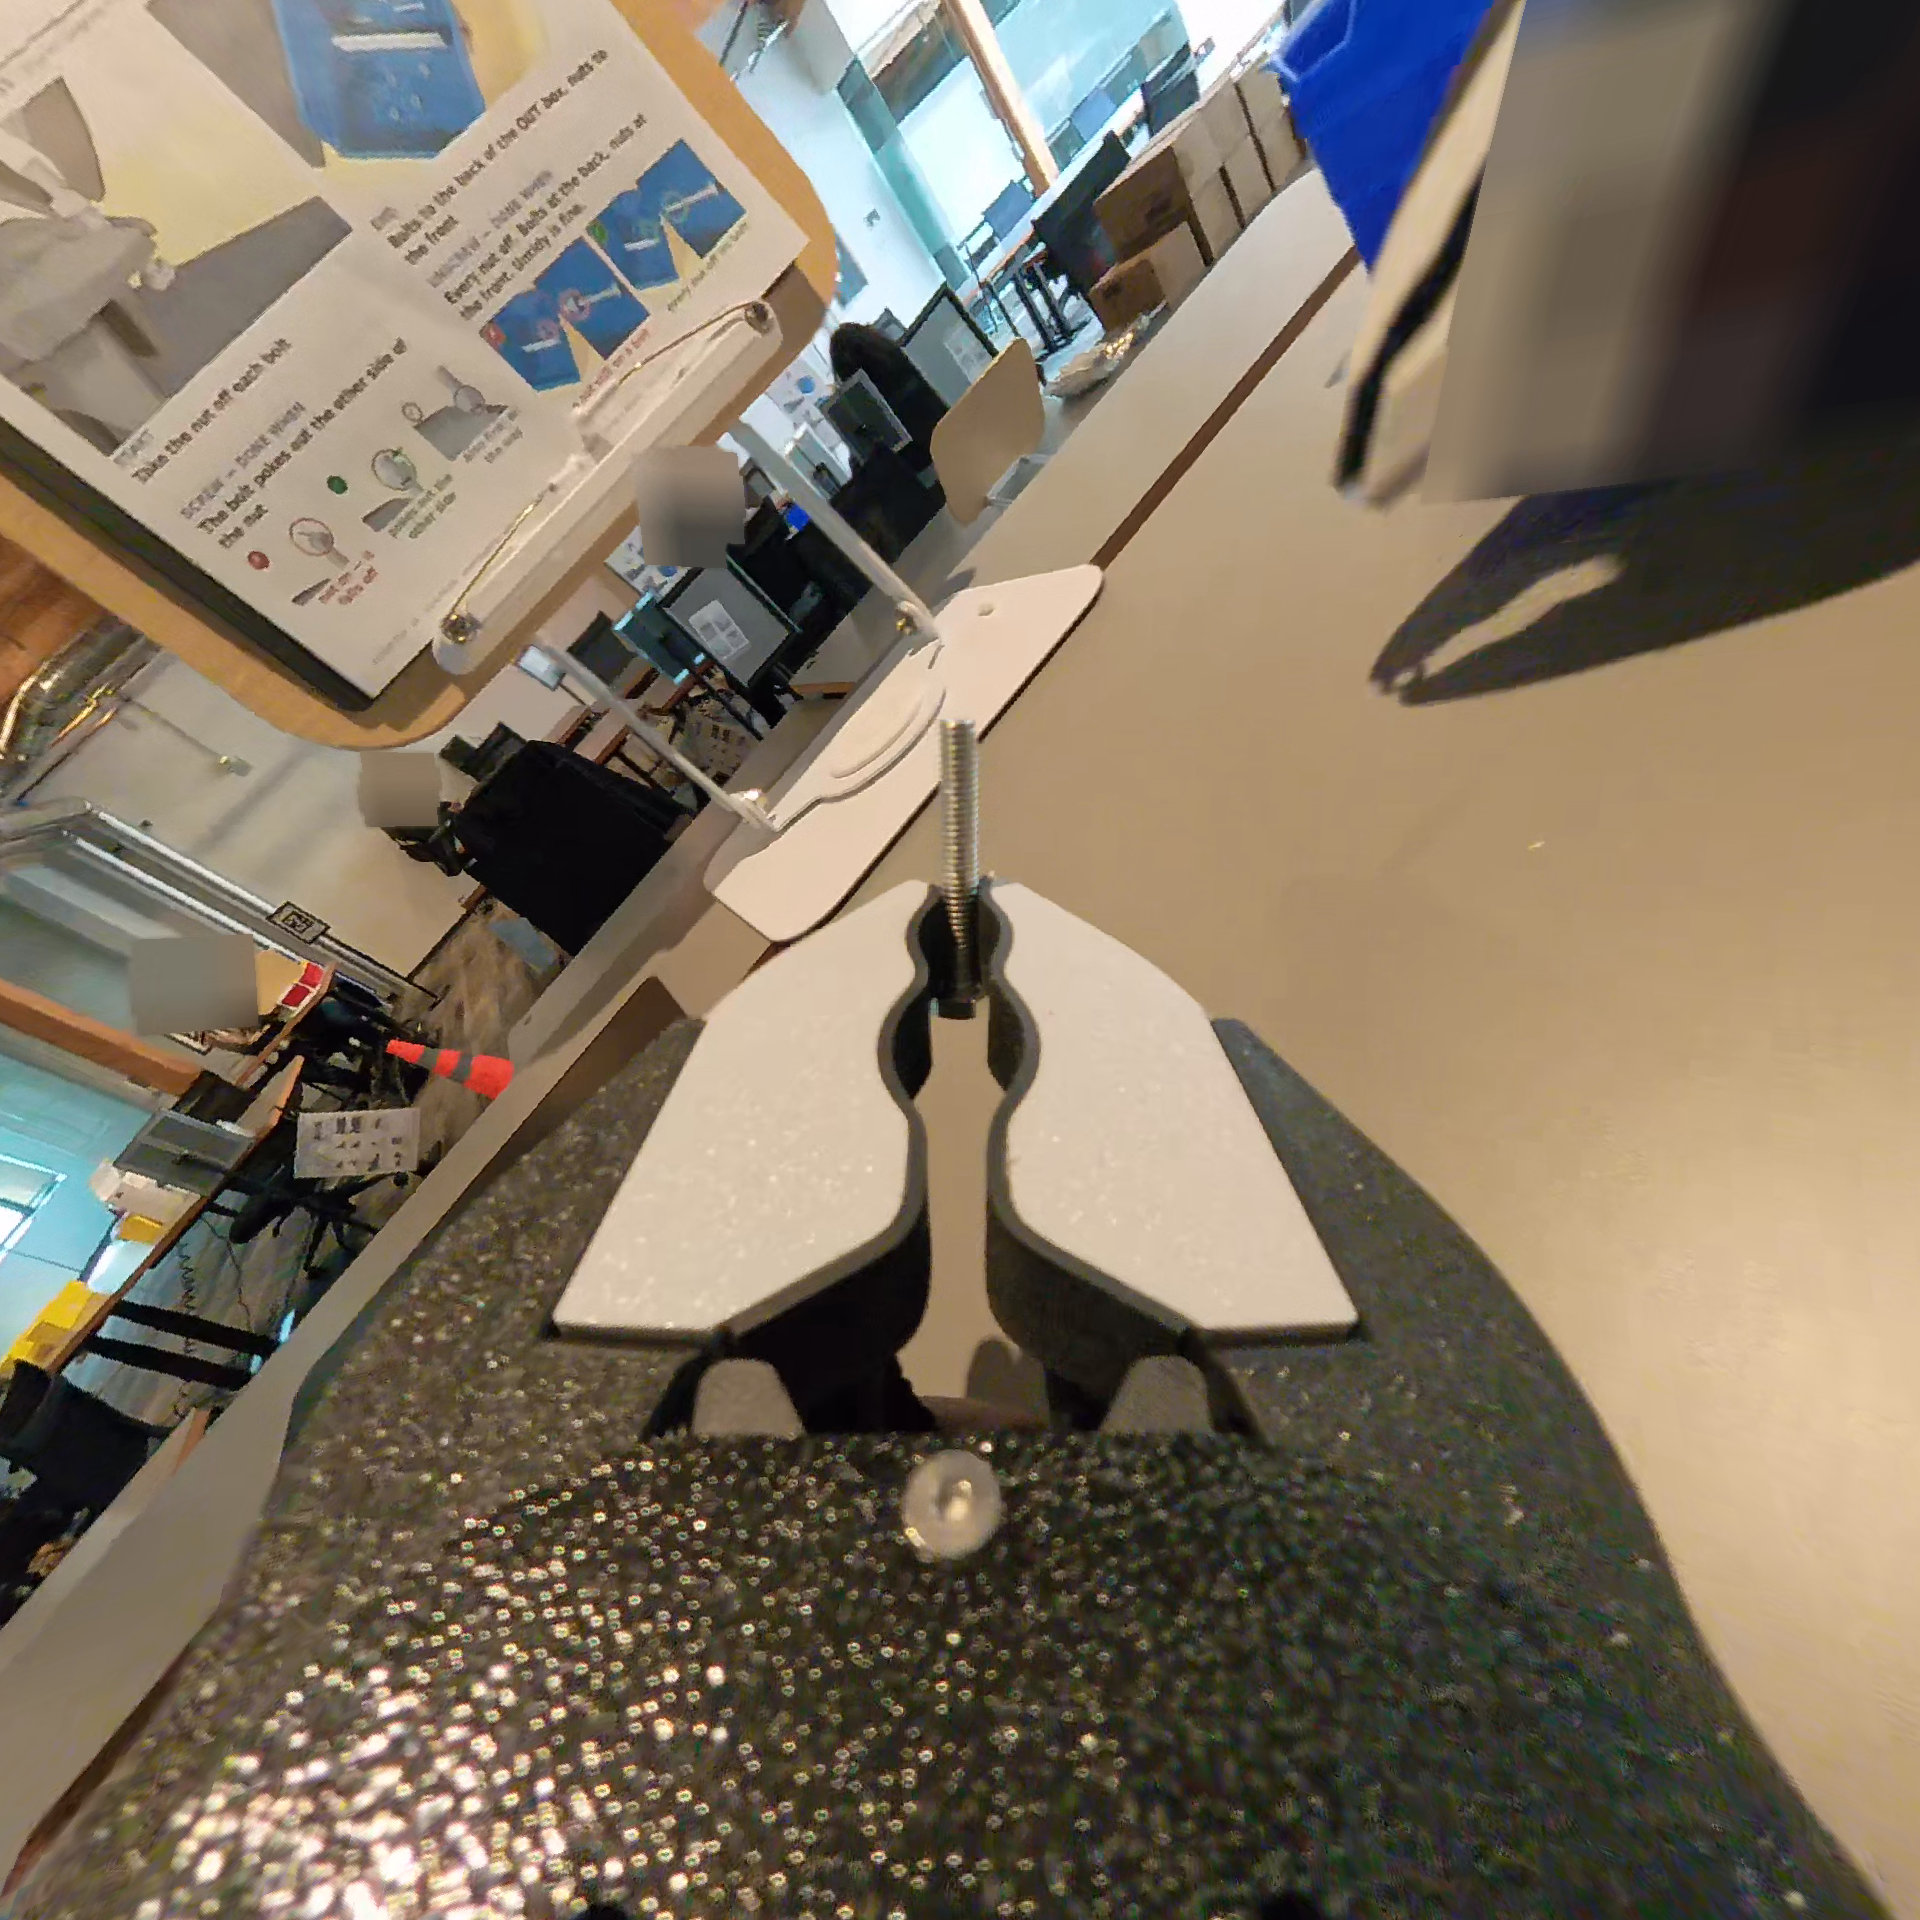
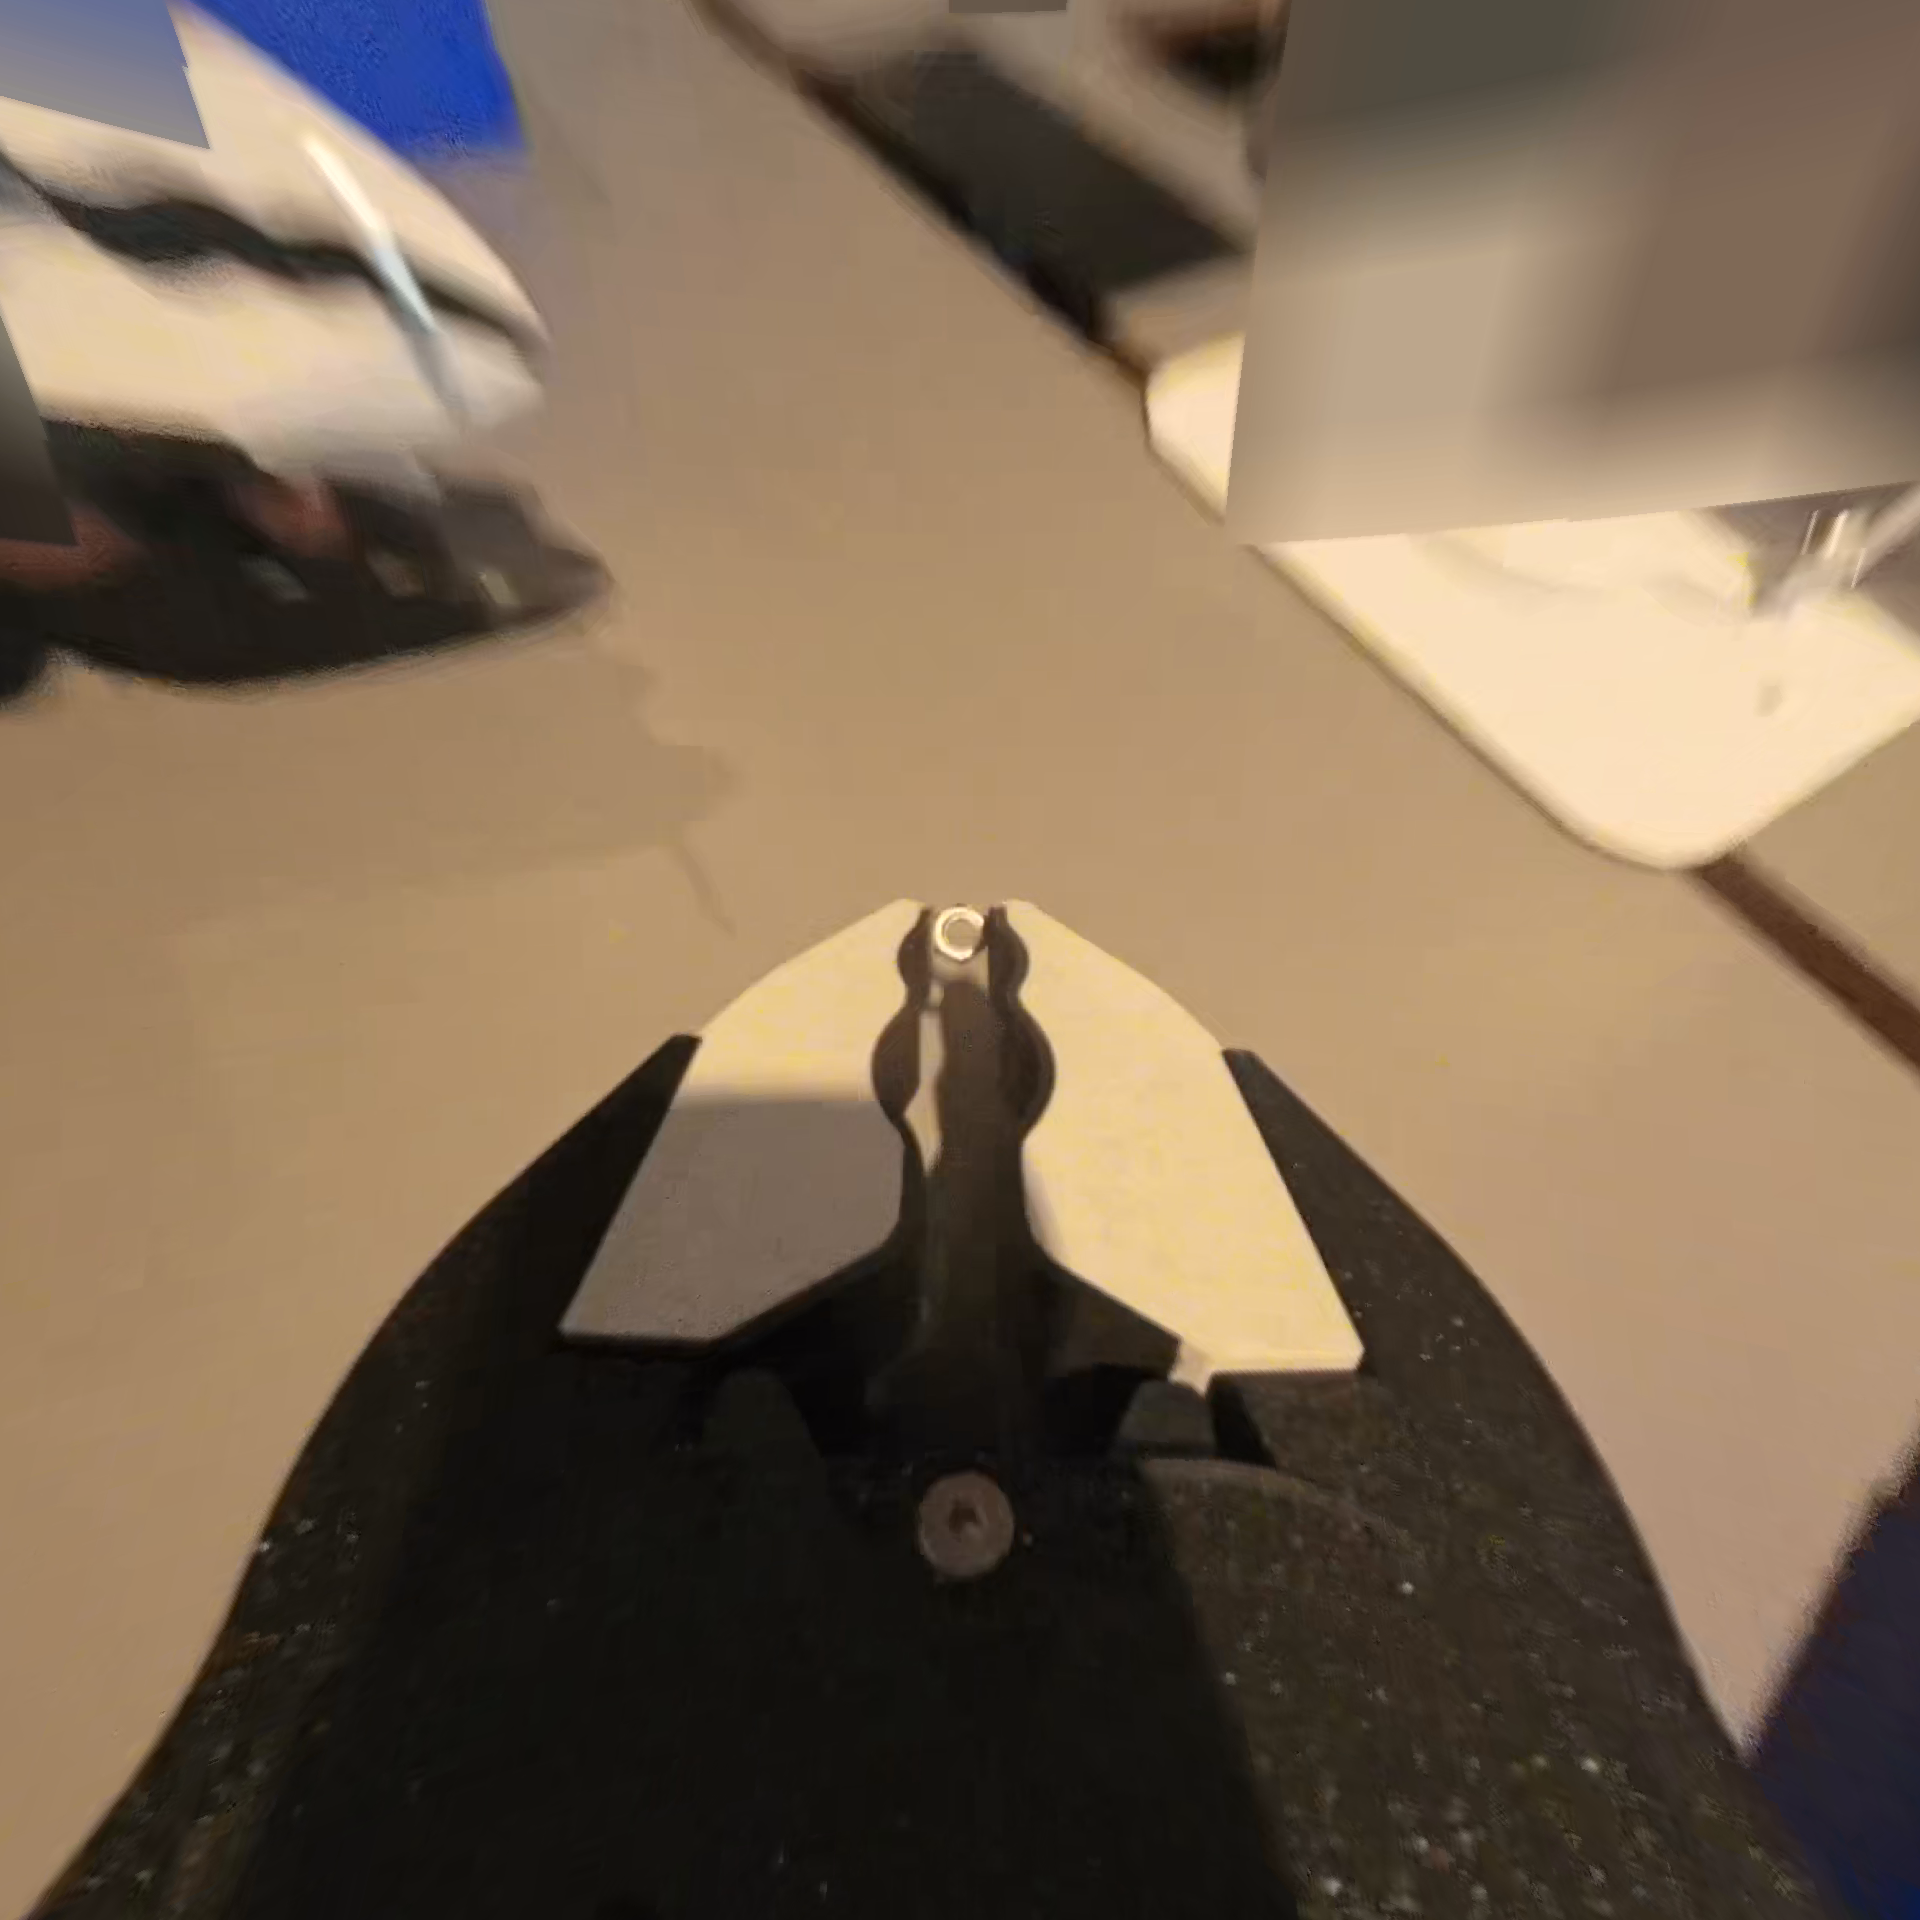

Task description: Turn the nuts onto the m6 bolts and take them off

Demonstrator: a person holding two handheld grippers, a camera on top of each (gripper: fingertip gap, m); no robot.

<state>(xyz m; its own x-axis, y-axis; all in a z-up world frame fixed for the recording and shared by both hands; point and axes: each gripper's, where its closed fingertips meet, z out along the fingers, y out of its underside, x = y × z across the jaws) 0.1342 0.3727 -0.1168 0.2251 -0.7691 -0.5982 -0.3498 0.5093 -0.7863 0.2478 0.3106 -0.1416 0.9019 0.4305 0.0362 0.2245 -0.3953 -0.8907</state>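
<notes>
In the left wrist view my left gripper [image 1: 958,914] is shut on a silver threaded bolt [image 1: 956,800]. It grips the bolt near the head, and the shank sticks out past the fingertips with no nut on it. In the right wrist view my right gripper [image 2: 958,920] is shut on a small silver nut [image 2: 956,932] pinched at the very fingertips, above the beige table [image 2: 831,623]. The left gripper with its bolt [image 2: 384,260] shows blurred at the upper left of that view. The right gripper shows blurred at the upper right of the left wrist view [image 1: 1507,343].
A white stand base [image 1: 914,727] carries a wooden board with an instruction sheet [image 1: 364,312] at the table's far edge; it also shows in the right wrist view [image 2: 1610,707]. A blue bin [image 1: 1361,114] stands at the upper right. Desks and chairs lie beyond the table. The left gripper's tips are roughly 15 cm from the right gripper's.
</notes>
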